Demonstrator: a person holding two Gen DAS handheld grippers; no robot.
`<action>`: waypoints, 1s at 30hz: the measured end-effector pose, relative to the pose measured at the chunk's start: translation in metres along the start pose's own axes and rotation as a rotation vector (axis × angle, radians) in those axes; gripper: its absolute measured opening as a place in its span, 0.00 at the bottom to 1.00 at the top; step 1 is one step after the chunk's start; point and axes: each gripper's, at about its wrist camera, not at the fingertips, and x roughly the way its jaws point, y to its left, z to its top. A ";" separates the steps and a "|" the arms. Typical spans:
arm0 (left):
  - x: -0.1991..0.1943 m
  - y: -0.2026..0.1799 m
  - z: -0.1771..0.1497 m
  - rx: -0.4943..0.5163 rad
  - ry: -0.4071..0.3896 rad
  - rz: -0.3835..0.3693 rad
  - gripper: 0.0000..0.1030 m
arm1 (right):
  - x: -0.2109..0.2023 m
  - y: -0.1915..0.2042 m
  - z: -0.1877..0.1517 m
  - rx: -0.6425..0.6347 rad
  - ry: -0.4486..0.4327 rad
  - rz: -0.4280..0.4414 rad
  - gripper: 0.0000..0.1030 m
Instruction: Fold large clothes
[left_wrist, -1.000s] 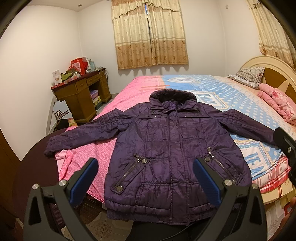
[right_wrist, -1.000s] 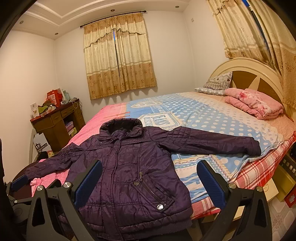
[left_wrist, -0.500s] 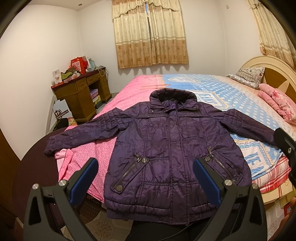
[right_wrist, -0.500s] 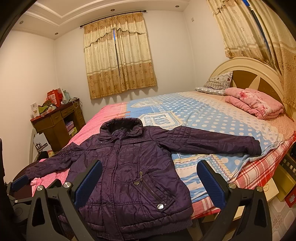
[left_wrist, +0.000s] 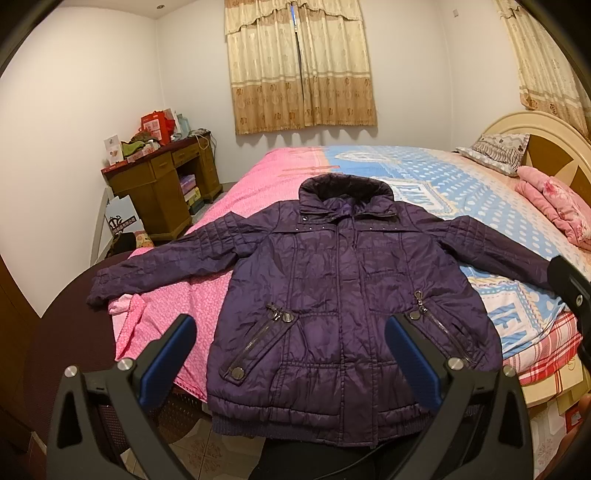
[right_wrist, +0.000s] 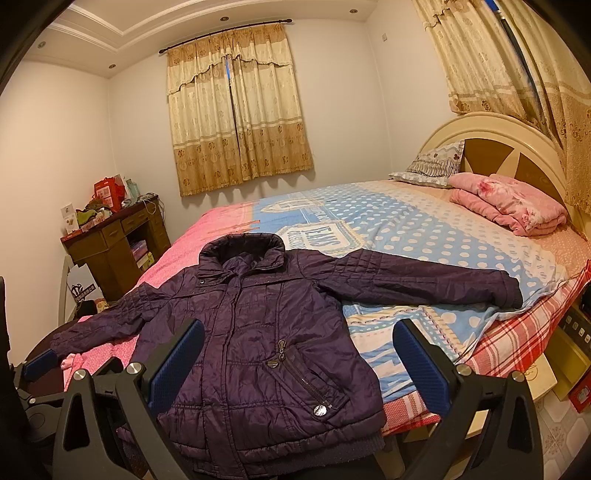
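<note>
Your left gripper (left_wrist: 290, 354) and right gripper (right_wrist: 299, 358) both stand wide apart, holding nothing. The purple jacket (left_wrist: 347, 306) lies flat, front up, on the bed (right_wrist: 424, 229) — hem nearest your jaws, collar pointing away, its long axis running straight ahead, sleeves spread out to either side beyond both jaws.
</note>
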 end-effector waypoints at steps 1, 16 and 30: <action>0.000 0.000 0.000 0.000 0.000 0.000 1.00 | 0.000 0.000 -0.001 0.000 0.001 0.001 0.99; 0.009 -0.001 -0.006 0.010 0.025 0.026 1.00 | 0.005 0.002 -0.004 0.004 0.033 0.003 0.99; 0.038 0.024 0.004 -0.014 0.055 0.104 1.00 | 0.027 -0.001 -0.011 0.018 0.106 0.019 0.99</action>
